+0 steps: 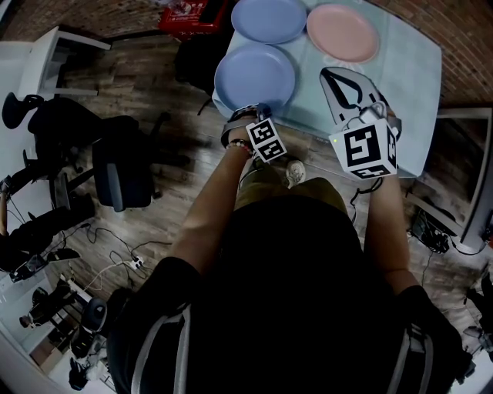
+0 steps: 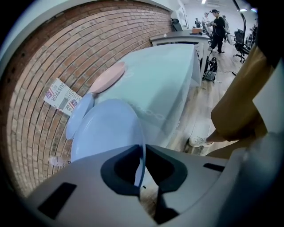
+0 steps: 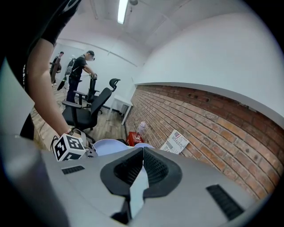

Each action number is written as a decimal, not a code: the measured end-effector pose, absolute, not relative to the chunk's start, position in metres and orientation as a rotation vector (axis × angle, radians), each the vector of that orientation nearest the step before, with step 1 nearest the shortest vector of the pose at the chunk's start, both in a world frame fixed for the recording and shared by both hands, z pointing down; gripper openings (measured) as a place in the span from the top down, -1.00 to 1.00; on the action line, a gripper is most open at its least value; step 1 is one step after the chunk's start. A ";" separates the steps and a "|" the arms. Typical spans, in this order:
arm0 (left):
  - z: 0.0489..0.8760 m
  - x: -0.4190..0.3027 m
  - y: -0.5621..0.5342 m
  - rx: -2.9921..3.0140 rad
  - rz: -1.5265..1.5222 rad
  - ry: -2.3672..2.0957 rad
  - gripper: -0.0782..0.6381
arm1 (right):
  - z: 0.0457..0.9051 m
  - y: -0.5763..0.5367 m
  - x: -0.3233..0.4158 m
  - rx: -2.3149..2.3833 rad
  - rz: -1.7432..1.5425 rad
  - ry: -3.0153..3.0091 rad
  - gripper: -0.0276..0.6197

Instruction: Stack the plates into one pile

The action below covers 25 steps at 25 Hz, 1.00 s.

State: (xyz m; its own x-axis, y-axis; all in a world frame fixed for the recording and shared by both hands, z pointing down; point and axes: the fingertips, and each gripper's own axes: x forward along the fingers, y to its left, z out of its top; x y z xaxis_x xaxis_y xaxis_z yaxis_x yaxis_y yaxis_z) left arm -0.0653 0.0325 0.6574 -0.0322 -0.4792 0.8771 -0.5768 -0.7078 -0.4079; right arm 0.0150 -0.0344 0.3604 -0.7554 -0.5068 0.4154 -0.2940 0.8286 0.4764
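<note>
Three plates lie on the pale teal table (image 1: 408,77): a near blue plate (image 1: 254,75), a far blue plate (image 1: 268,18) and a pink plate (image 1: 343,32). My left gripper (image 1: 259,112) sits at the near blue plate's front rim. In the left gripper view the near blue plate (image 2: 104,128) runs between the jaws, and the left gripper (image 2: 141,153) is shut on its thin rim; the far blue plate (image 2: 79,116) and pink plate (image 2: 108,77) lie beyond. My right gripper (image 1: 333,77) hovers over the table below the pink plate, and the right gripper (image 3: 142,150) is shut with nothing in it.
A black office chair (image 1: 115,169) stands on the wooden floor left of the table. A red crate (image 1: 189,15) sits by the brick wall, with a printed paper (image 2: 62,97) leaning against it. Cables lie on the floor. People stand far off in the room.
</note>
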 end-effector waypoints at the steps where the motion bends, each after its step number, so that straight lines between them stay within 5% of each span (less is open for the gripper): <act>1: 0.656 -0.065 0.033 2.127 1.877 -1.170 0.65 | 0.360 -0.034 0.016 0.587 -0.523 -2.466 0.81; 25: 0.539 -0.067 0.043 2.086 1.914 -1.431 0.70 | 0.345 -0.010 0.033 0.536 -0.571 -2.560 0.81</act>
State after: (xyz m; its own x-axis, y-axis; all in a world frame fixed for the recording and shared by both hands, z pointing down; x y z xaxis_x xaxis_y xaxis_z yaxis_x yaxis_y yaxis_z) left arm -0.0674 0.0430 0.5389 -0.1346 -0.6118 0.7794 -0.5747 -0.5926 -0.5644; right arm 0.0329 -0.0097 0.3455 -0.8183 -0.4582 0.3471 -0.2672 0.8378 0.4760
